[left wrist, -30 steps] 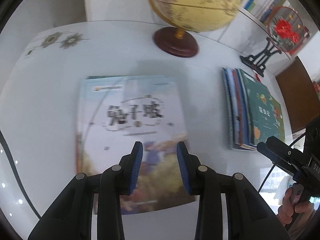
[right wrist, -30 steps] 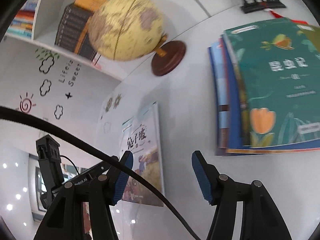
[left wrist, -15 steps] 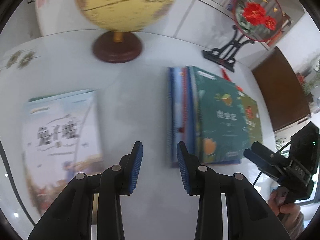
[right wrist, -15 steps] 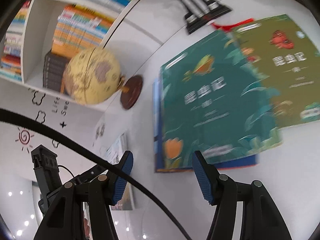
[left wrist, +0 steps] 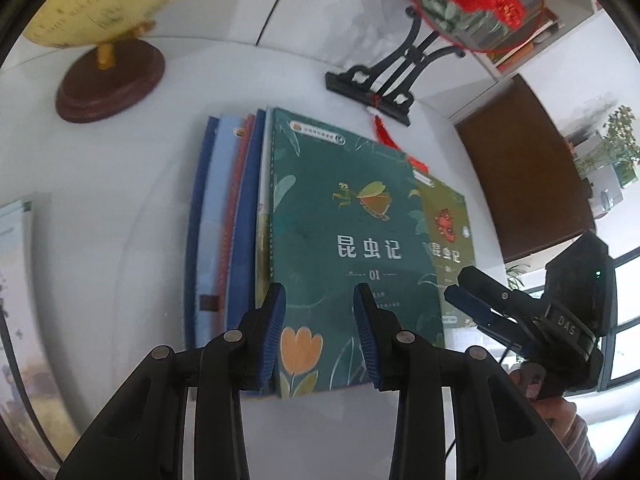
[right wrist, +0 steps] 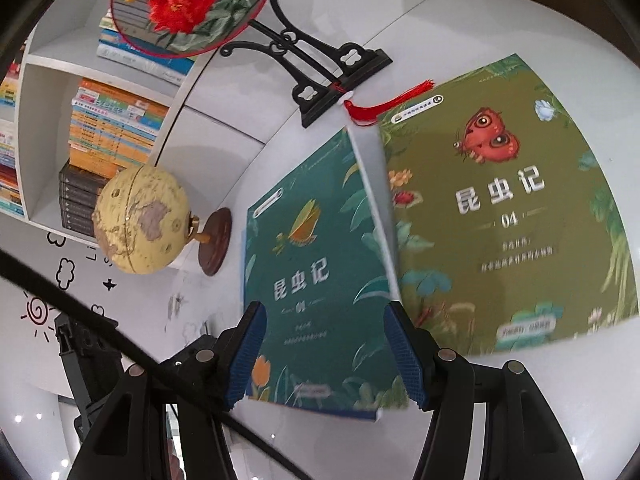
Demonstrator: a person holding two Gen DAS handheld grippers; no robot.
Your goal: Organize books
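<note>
A dark green book (left wrist: 344, 240) tops a fanned stack with blue and red edges (left wrist: 224, 220) on the white table. An olive green book (left wrist: 448, 232) lies partly under its right side. My left gripper (left wrist: 320, 332) hovers over the dark green book's near end, jaws narrowly open with nothing between them. My right gripper (left wrist: 472, 300) stands just right of it. In the right wrist view the right gripper (right wrist: 326, 356) is open over the dark green book (right wrist: 316, 280), with the olive book (right wrist: 500, 208) to its right. A pale book (left wrist: 16, 280) lies at the far left.
A yellow globe (left wrist: 100, 0) on a brown base (left wrist: 108, 80) stands behind the stack at the left. A round flower fan (right wrist: 188, 4) on a black stand (right wrist: 320, 80) sits behind the books, its red tassel (right wrist: 384, 104) touching the olive book. Shelves of books (right wrist: 112, 128) line the wall.
Both grippers have swept right, away from the pale book and over to the stack. The pale book has slid to the left edge of the left wrist view. Jaw gaps are unchanged.
</note>
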